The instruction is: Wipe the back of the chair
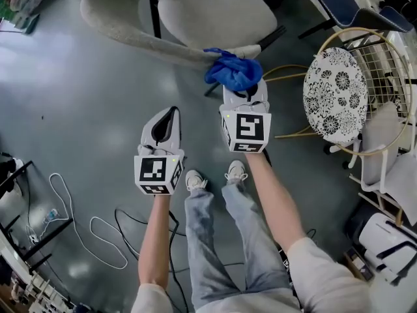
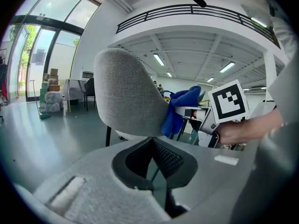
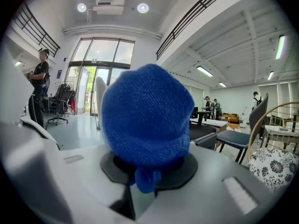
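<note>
Against the chair back [image 1: 124, 25], the right gripper [image 1: 244, 95] holds a blue cloth [image 1: 233, 70].

Setting: large open hall, office/lab type. Evidence:
- polished grey floor [image 1: 78, 96]
- tall glass doors [image 3: 88, 69]
- mezzanine railing [image 2: 187, 8] overhead
- strip lights [image 2: 159, 59] on the ceiling
- mixed seating: grey chair [image 1: 215, 12], floral wire chair [image 1: 335, 93], office chairs [image 3: 60, 101]
- loose cables [image 1: 96, 220] on the floor
- person [image 3: 39, 83] standing near the doors

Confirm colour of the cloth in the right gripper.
Blue, with a knit texture. The cloth shows best in the right gripper view.
</note>
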Demonstrator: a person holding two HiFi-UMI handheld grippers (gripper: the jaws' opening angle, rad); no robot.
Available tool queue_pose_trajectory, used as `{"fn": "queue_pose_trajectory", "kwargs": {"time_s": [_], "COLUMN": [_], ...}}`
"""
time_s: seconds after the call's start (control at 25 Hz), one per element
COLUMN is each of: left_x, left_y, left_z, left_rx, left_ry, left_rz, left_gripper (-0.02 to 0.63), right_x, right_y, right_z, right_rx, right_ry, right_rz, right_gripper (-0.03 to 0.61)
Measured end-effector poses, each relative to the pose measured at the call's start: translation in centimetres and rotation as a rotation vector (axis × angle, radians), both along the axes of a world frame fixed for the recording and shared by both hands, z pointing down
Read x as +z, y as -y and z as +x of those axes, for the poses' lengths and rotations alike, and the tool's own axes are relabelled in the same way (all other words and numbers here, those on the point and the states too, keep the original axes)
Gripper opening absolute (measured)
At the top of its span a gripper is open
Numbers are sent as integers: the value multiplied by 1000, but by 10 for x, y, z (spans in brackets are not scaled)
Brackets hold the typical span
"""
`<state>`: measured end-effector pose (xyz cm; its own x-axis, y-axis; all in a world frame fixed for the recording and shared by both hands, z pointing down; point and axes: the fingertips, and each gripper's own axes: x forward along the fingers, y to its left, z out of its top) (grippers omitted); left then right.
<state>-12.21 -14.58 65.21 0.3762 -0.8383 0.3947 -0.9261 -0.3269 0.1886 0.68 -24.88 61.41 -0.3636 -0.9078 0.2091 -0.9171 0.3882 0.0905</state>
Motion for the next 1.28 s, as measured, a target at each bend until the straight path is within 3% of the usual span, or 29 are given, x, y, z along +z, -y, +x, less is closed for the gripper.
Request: {"fn": "queue_pose_trajectory", "kwargs": {"time_s": [0.24, 0.8, 1.08, 1.28], "left_x": [1, 18, 19, 19], "left_y": [5, 2, 1, 2], "left_z": [1, -1, -7, -9], "left_rx": [-7, 0, -7, -13], "left_ry": [-8, -6, 2, 7], "left_rz": [2, -18, -19, -21], "left_gripper": [5, 4, 4, 5], "right_x": [9, 83, 128, 127], "right_y": [-2, 0, -1, -6], "right_z": [2, 2, -2, -3], "right_rx": [7, -22, -68, -134], "right_ry": [11, 9, -15, 38], "right_rz": [7, -130, -245, -246], "right_gripper": [83, 84, 84, 83]}}
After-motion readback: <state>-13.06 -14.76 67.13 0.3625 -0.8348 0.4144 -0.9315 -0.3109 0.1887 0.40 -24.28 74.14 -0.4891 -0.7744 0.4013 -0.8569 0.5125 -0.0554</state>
